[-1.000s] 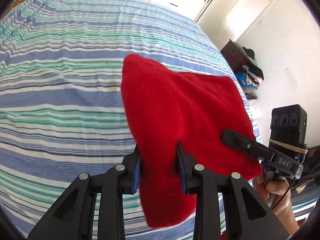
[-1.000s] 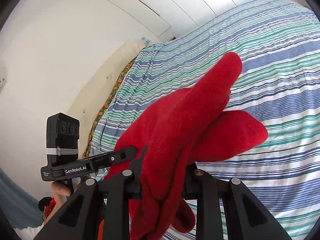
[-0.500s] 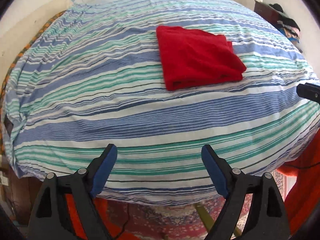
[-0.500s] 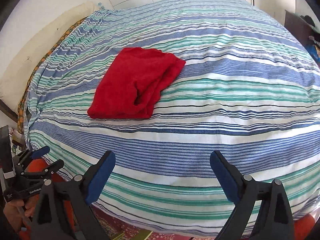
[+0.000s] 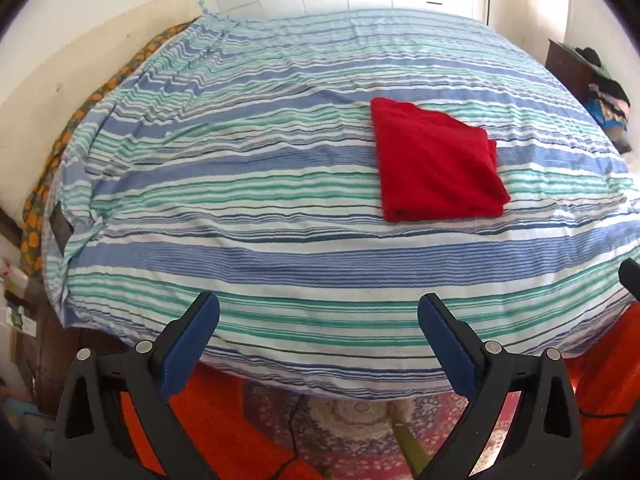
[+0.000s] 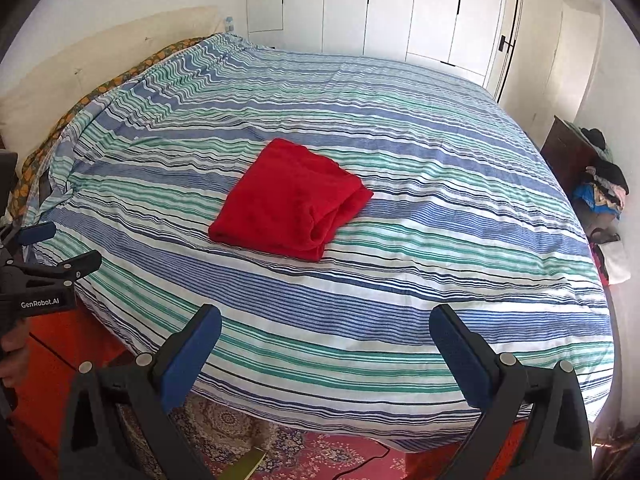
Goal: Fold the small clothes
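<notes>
Striped bed [image 6: 400, 280] carries the folded red cloth [image 6: 288, 200] at its middle. It looks soft and light; I would pinch a corner. My left gripper [image 5: 318, 334] and right gripper [image 6: 325, 346] are wide open, empty, near the bed's front edge

The striped bedspread [image 6: 400, 208] lies open on all sides of the folded red garment [image 6: 292, 200], the only obstacle on it. Left gripper [image 5: 318, 332] and right gripper [image 6: 326, 340], jaws spread wide, hang off the near edge over the patterned rug [image 5: 352, 424], well apart from the garment. A dark cabinet [image 6: 568, 152] piled with clothes [image 6: 604, 188] stands beside the bed's right side.
</notes>
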Demonstrator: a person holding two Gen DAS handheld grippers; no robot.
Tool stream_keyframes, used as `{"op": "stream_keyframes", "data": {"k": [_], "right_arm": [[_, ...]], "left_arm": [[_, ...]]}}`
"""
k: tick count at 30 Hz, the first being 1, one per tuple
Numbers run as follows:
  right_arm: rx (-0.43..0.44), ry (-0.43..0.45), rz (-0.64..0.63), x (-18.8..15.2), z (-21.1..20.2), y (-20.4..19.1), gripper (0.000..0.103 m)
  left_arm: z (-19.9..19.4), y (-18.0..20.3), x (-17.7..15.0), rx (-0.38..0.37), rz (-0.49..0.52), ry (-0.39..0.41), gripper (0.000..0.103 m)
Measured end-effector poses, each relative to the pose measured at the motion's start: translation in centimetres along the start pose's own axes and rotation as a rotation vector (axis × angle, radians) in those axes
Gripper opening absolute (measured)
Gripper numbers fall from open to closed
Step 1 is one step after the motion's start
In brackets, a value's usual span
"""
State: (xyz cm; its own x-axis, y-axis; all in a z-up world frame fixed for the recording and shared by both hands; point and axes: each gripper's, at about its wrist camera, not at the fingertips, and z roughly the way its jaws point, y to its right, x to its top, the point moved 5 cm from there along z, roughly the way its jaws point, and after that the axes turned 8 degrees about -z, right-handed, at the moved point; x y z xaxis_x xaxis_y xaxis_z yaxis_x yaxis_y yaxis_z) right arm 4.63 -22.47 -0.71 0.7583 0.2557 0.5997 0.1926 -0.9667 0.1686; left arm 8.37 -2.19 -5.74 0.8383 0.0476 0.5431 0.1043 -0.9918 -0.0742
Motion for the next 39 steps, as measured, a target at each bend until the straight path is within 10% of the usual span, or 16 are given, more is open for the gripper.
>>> {"op": "stream_keyframes", "data": {"k": [15,39], "right_arm": [[0.062,-0.006,-0.061,0.7,-1.5,-3.5,0.102],[0.136,-0.040,-0.078,0.2,-2.6,-4.5,0.102]], "left_arm": [[-1.5,-1.6,-1.6,0.037,0.039,0.002,0.100],[-3.7,-1.4,-2.3,-0.105,0.059,0.021,0.103]]}}
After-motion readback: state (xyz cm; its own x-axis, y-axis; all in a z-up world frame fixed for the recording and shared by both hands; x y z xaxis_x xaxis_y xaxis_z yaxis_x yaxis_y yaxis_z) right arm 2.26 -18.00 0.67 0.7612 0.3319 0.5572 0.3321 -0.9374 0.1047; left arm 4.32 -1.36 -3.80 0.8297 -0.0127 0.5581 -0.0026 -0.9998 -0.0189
